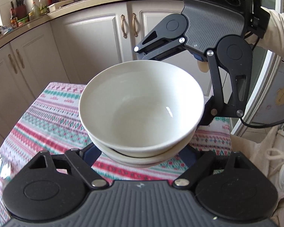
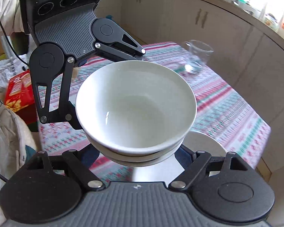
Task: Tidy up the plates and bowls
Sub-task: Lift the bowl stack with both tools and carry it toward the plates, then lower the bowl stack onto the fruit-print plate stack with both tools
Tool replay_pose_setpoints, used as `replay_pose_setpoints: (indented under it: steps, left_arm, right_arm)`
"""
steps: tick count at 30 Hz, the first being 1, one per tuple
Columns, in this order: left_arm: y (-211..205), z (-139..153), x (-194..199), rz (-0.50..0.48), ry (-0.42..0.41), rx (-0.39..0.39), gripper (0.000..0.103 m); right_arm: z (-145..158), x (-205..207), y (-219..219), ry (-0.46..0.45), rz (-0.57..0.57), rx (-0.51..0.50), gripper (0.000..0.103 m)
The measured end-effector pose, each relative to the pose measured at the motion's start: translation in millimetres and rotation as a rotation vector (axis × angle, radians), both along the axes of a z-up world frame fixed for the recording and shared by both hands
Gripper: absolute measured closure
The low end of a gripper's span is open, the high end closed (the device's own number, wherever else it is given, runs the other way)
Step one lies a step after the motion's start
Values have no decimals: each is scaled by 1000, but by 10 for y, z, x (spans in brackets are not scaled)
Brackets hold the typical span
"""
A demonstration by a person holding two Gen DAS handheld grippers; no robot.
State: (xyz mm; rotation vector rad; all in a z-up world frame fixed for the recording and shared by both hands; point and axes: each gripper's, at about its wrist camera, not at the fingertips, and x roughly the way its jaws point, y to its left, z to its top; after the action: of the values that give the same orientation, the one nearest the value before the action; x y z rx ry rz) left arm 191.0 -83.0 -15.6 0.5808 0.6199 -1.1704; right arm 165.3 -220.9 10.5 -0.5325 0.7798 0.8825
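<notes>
A stack of nested white bowls (image 1: 142, 109) (image 2: 136, 104) hangs in the air above the striped tablecloth (image 1: 47, 124) (image 2: 227, 104). My left gripper (image 1: 142, 158) (image 2: 108, 89) clasps the stack's lower part from one side. Its fingers (image 1: 89, 151) run under the rim and their tips are hidden. My right gripper (image 2: 142, 157) (image 1: 176, 89) holds the stack from the opposite side, and its fingers (image 2: 187, 155) also disappear beneath the bowls. The top bowl is empty and sits level. A white plate (image 2: 204, 143) lies on the table under the stack.
A clear glass (image 2: 198, 56) stands at the table's far corner. A red box (image 2: 19, 90) and bags sit off the table's edge. Kitchen cabinets (image 1: 96, 37) and a counter with bottles (image 1: 36, 9) lie behind. A person's sleeve (image 1: 278, 30) is behind the right gripper.
</notes>
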Motion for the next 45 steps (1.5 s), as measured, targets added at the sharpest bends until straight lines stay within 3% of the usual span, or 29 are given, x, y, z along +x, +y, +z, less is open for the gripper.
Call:
replay_pose_setpoints:
  steps: [15,26,38,40,42,45]
  left_arm:
    - [-628,-303,489,-79,46,25,16]
    - [-681,-358,517,-90,39,33,17]
    - [-707,-346,408,-102,-5,45,17]
    - [-703,-356,384,-90,-15,47,16]
    - [-682,-340,369,-84,-6,29,4]
    - [-667,-326,359,-56,-26,31,3]
  right_arm:
    - [-238,312,-585,40,-130,-33,14]
    - [-379,418,-748,71,-183,-6,14]
    - [-418,335,-790,40,-210,25,14]
    - [-418,317,-797,37,-215,33,12]
    - [-420,317,-809,57,-209,56,4]
    - [-420,290,-809,45,-219,65,0]
